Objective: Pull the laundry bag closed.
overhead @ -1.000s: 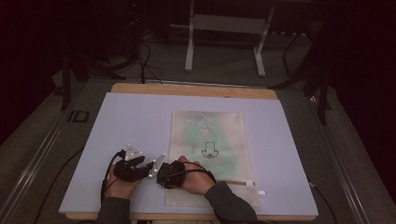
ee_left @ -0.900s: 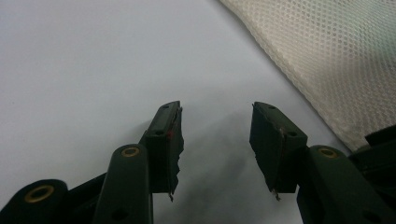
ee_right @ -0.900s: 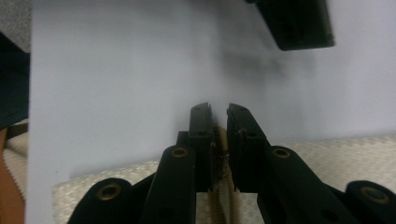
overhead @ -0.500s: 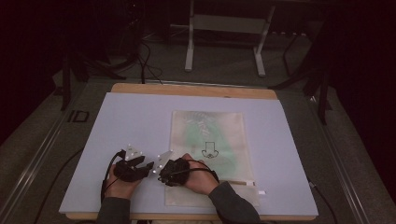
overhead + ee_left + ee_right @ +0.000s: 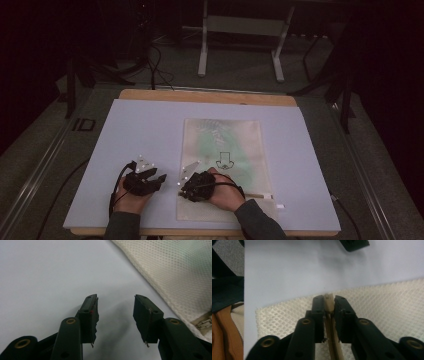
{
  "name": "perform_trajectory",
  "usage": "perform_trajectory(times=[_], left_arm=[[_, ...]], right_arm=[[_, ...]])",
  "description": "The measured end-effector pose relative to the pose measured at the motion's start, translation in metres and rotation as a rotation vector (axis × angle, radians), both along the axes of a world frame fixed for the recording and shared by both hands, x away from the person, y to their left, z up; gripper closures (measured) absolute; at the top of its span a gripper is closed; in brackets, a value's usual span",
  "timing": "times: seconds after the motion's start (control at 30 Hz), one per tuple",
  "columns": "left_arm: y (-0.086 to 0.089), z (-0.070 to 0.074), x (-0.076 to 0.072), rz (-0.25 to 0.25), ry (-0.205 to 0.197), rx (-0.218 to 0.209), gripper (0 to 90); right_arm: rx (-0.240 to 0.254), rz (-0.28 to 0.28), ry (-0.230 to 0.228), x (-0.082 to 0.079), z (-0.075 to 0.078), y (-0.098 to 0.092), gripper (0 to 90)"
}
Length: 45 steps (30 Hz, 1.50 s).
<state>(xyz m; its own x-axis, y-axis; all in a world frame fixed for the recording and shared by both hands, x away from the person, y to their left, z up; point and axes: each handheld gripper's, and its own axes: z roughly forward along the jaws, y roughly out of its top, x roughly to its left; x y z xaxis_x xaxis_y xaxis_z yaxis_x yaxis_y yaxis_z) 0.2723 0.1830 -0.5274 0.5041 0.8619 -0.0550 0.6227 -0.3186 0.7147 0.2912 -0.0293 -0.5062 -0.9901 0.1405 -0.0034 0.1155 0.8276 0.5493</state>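
Note:
A cream mesh bag (image 5: pixel 225 145) with a small black print lies flat on the pale table (image 5: pixel 150 125). My right gripper (image 5: pixel 184 191) rests on the bag's near left corner. In the right gripper view, my right gripper (image 5: pixel 328 301) has a beige zipper strip (image 5: pixel 329 300) standing between its pads. Its jaws have just been opening slightly, and the strip still touches both pads. My left gripper (image 5: pixel 160 179) sits on the table just left of the bag. It is open (image 5: pixel 115 307) with only bare table between its fingers, and the bag's edge (image 5: pixel 175 277) lies to its right.
The bag's zipper end (image 5: pixel 203 321) lies near the left gripper's right jaw. A wooden table edge (image 5: pixel 210 96) runs along the far side. Metal stand legs (image 5: pixel 240 45) and cables (image 5: pixel 155 60) are on the floor beyond it. The person's clothing (image 5: pixel 224 327) is at the near table edge.
The right hand has shifted a little to the right along the bag's near edge, away from the left gripper. The left hand has stayed put.

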Motion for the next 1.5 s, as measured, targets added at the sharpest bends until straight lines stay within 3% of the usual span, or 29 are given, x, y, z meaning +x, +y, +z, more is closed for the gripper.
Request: perform_trajectory(times=[0.3,0.57,0.77,1.0,1.5], left_arm=[[-0.007,0.003,-0.005,-0.071,0.002,-0.03,62.0],[-0.027,0.003,-0.008,-0.151,0.014,-0.024,73.2],[-0.035,0.003,-0.01,-0.198,0.027,-0.058,88.9],[-0.042,0.003,-0.011,-0.231,0.035,-0.074,89.1],[-0.049,-0.005,-0.007,-0.248,0.076,-0.049,89.1]], right_arm=[[-0.001,-0.006,0.042,0.003,-0.007,-0.003,81.7],[-0.015,0.01,-0.002,-0.001,-0.009,-0.002,81.8],[-0.006,0.003,-0.009,-0.002,-0.01,-0.003,81.8],[-0.002,-0.003,-0.014,-0.004,-0.011,-0.004,81.8],[0.008,0.005,0.015,0.0,-0.009,-0.004,78.3]])
